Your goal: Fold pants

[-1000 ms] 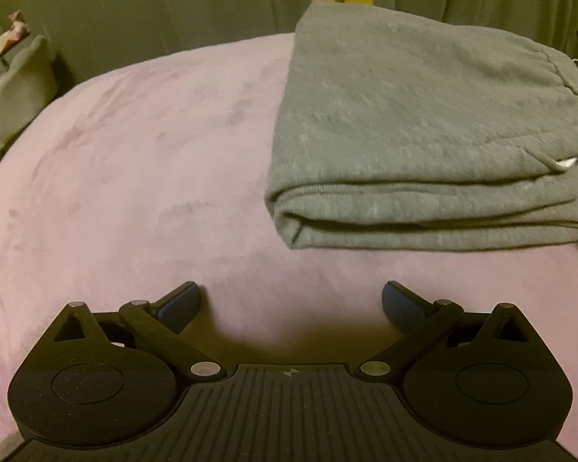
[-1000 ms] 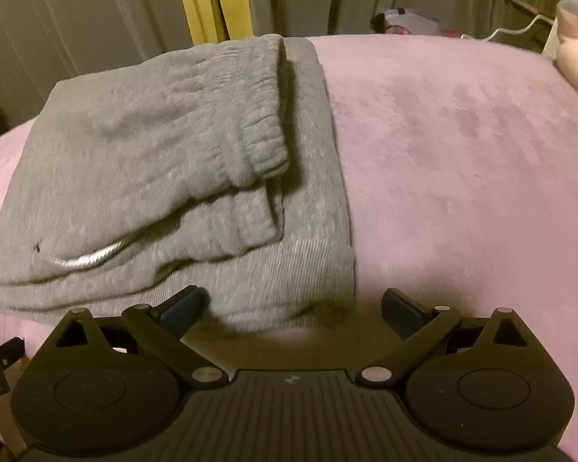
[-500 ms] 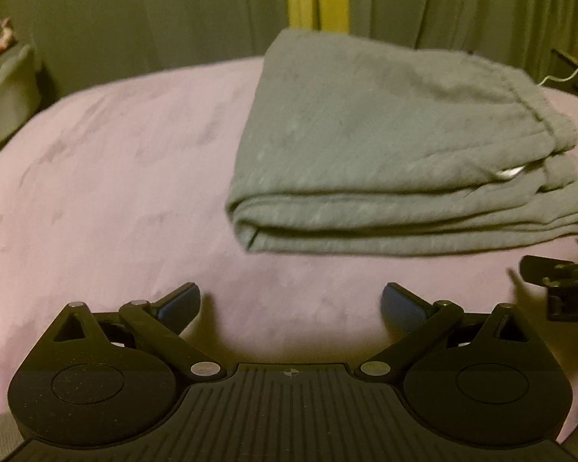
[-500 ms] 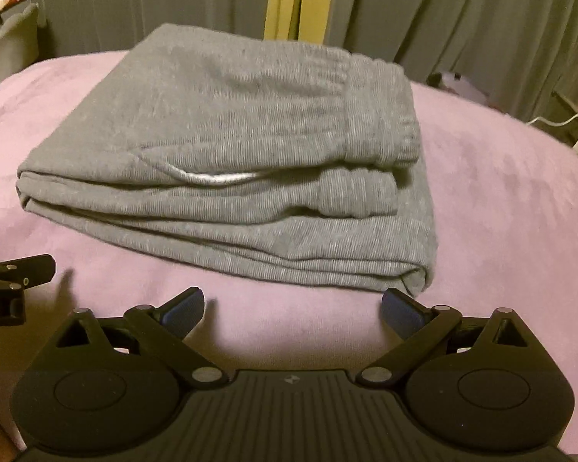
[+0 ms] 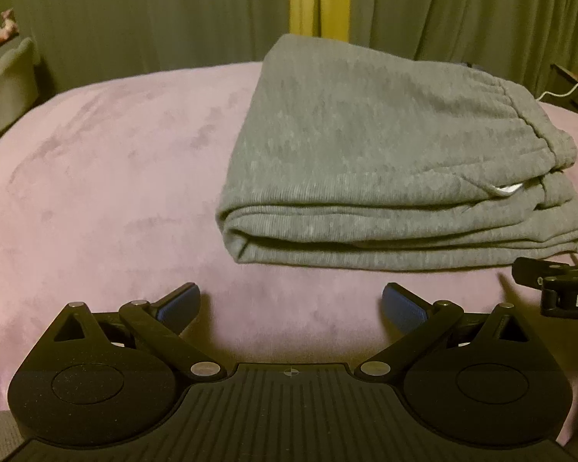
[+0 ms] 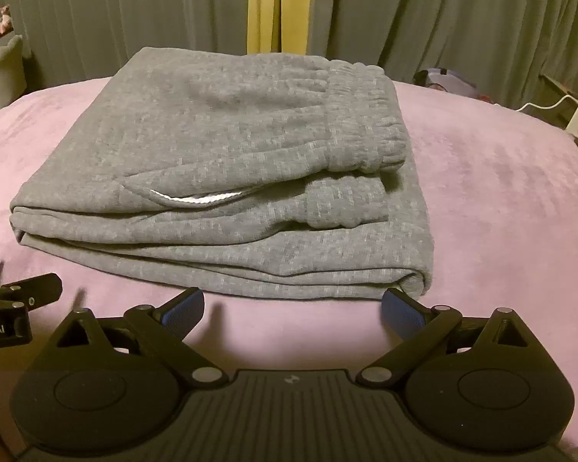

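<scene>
Left wrist view: left gripper [image 5: 291, 302] spread wide, empty, short of the folded grey sweatpants [image 5: 385, 177] on the pink blanket [image 5: 108, 177]. Right gripper [image 6: 293, 306] likewise wide, empty, its right fingertip [image 6: 399, 308] just beside the stack's near edge. Bare blanket flanks both sides.

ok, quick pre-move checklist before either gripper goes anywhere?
1. Pants folded into a compact stack: ok.
2. Stack fully on the pink bedspread, not overhanging: ok on the near and side edges; far edge cannot tell.
3. Left gripper open, holding nothing: ok.
4. Right gripper open, clear of the cloth: ok.
5. White drawstring tucked away: not ok, it peeks out of the fold.
6. Waistband lying flat: not ok, bunched.
</scene>
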Available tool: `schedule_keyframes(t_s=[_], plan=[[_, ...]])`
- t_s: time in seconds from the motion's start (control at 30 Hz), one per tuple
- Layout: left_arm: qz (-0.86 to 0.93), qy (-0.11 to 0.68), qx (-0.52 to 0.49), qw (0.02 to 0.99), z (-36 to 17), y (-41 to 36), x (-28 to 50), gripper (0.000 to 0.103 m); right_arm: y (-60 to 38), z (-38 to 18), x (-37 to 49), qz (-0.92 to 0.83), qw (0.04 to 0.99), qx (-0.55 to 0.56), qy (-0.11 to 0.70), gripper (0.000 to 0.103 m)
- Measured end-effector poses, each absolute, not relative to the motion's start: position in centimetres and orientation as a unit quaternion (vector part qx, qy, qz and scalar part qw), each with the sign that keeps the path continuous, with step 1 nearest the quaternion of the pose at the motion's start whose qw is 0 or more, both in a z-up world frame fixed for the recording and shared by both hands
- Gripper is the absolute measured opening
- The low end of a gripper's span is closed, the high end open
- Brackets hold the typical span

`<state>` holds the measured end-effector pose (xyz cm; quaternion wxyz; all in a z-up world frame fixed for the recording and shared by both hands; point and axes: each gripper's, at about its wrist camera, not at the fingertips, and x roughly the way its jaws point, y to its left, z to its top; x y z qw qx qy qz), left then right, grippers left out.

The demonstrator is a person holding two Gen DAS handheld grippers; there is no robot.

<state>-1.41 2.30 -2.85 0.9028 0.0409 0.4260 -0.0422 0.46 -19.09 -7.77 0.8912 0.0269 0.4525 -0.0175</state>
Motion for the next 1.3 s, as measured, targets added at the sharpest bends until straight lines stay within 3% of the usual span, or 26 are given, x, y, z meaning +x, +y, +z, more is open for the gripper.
schedule_keyframes(t_s=[1.3], plan=[[-0.051, 0.44, 0.066, 0.894, -4.6, 2.0, -1.3, 0.103, -18.3, -8.1, 1.0, -0.015, 0.889, 0.018, 0.457, 0.099]])
